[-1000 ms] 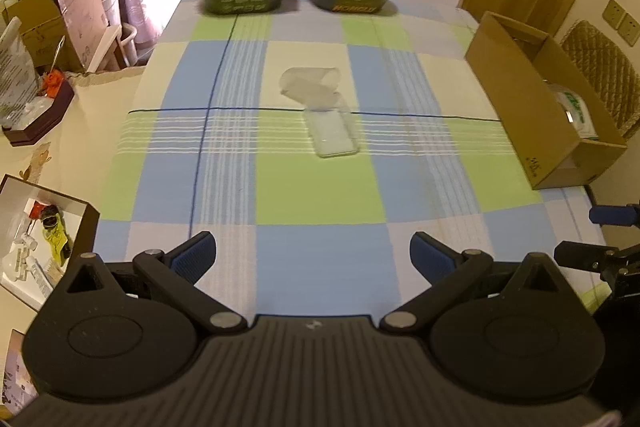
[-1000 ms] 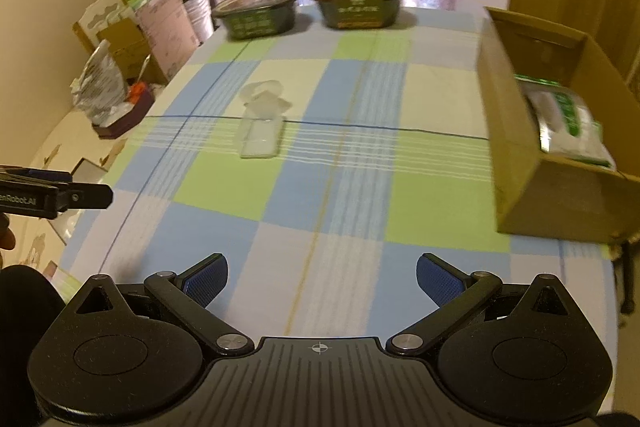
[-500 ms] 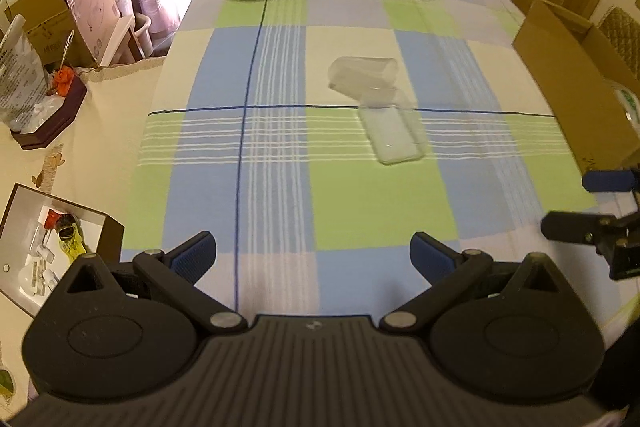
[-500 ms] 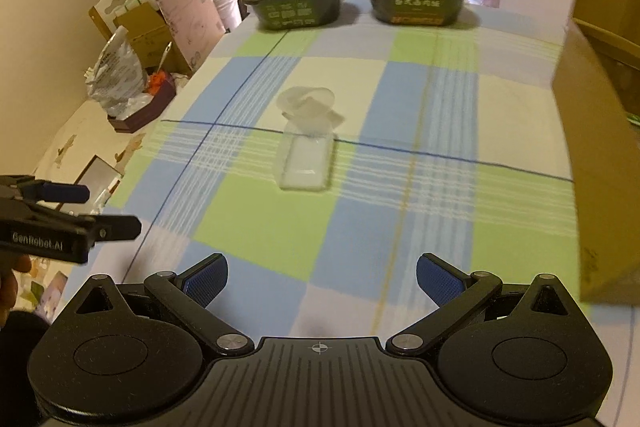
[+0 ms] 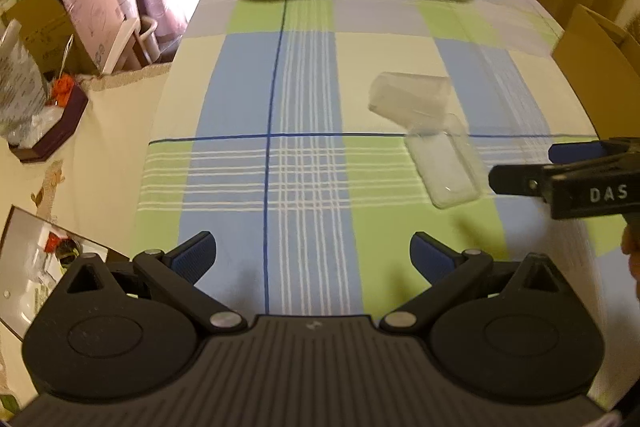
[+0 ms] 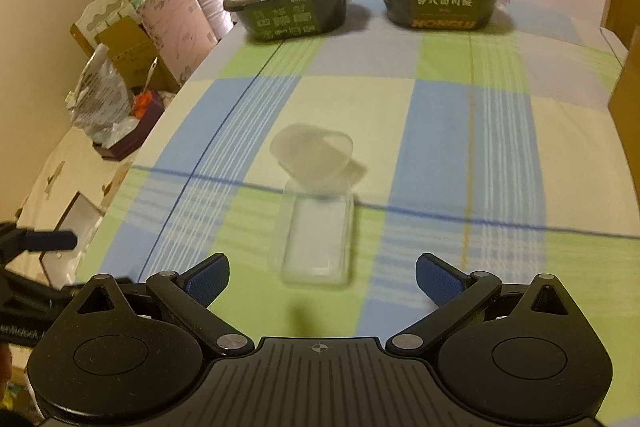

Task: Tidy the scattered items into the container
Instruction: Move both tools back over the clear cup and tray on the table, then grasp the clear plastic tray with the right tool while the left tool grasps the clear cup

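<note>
While right hand-held gripper (image 6: 322,277) hung wide open, empty, just short of clear tray (image 6: 316,239) lying mid-counter (image 6: 440,131) under tipped clear cup (image 6: 312,155), I judged: straddle tray's long sides, close gently, thin plastic slips. Left hand-held gripper (image 5: 312,253) open, empty too.

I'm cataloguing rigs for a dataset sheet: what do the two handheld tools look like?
Both match: the left tool and right tool have matte black ribbed bodies, round black side housings, silver pivot screws and blue textured finger pads. Seen from the left camera, the right tool's side bears white letters "DAS".
</note>
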Demonstrator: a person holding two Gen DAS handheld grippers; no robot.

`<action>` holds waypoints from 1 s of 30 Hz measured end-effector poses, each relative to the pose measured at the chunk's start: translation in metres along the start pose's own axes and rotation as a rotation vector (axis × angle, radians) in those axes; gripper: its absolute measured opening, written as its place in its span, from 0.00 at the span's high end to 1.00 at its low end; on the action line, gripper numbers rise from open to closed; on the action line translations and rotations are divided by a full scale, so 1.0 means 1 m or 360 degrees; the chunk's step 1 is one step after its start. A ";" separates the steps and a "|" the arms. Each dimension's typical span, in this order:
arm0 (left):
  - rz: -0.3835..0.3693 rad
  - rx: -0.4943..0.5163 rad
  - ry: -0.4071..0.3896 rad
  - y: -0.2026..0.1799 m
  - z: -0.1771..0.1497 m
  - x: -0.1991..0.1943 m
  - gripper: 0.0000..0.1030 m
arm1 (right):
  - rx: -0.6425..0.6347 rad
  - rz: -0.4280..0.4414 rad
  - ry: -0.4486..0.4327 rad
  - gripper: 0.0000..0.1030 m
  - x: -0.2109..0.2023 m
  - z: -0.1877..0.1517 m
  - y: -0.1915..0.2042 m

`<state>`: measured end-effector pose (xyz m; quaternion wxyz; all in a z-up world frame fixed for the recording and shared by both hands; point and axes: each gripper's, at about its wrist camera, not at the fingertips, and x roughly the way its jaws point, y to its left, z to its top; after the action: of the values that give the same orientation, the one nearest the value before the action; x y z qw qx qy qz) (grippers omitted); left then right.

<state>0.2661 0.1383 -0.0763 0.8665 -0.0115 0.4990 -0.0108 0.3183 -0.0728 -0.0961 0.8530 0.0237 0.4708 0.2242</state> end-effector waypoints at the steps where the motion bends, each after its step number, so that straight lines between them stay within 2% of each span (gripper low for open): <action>1: -0.0003 -0.0015 0.0001 0.002 0.001 0.003 0.02 | 0.0002 0.0004 0.0000 0.00 0.005 0.002 0.000; 5: 0.0012 -0.0051 0.0008 0.009 0.002 0.016 0.02 | -0.0037 0.0009 0.0027 0.01 0.026 0.007 0.005; 6: 0.0017 -0.0058 0.0009 0.011 0.002 0.018 0.02 | -0.0054 0.0008 0.0040 0.10 0.031 0.008 0.007; 7: 0.0019 -0.0064 0.0010 0.012 0.002 0.020 0.02 | -0.0073 0.0003 0.0057 0.13 0.036 0.009 0.009; 15: 0.0021 -0.0061 0.0015 0.018 0.003 0.031 0.02 | -0.0138 -0.0062 0.0126 0.13 0.064 0.012 0.017; 17: 0.0020 -0.0055 0.0012 0.018 0.005 0.033 0.02 | -0.0141 -0.0082 0.0139 0.19 0.068 0.013 0.017; 18: 0.0017 -0.0054 0.0010 0.019 0.006 0.033 0.02 | -0.0150 -0.0089 0.0151 0.27 0.070 0.013 0.018; 21: 0.0010 -0.0057 0.0006 0.019 0.008 0.036 0.02 | -0.0173 -0.0107 0.0170 0.27 0.076 0.012 0.018; 22: 0.0006 -0.0056 0.0005 0.018 0.008 0.036 0.02 | -0.0180 -0.0116 0.0170 0.39 0.076 0.011 0.017; 23: 0.0001 -0.0056 0.0003 0.018 0.009 0.037 0.02 | -0.0186 -0.0114 0.0169 0.42 0.075 0.011 0.016; 30: -0.0110 0.0070 -0.0019 -0.002 0.026 0.048 0.02 | -0.0136 -0.0123 0.0124 0.42 0.045 -0.002 -0.012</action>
<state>0.3126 0.1353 -0.1046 0.8685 -0.0098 0.4928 -0.0515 0.3413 -0.0660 -0.1358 0.8423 -0.0398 0.4941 0.2117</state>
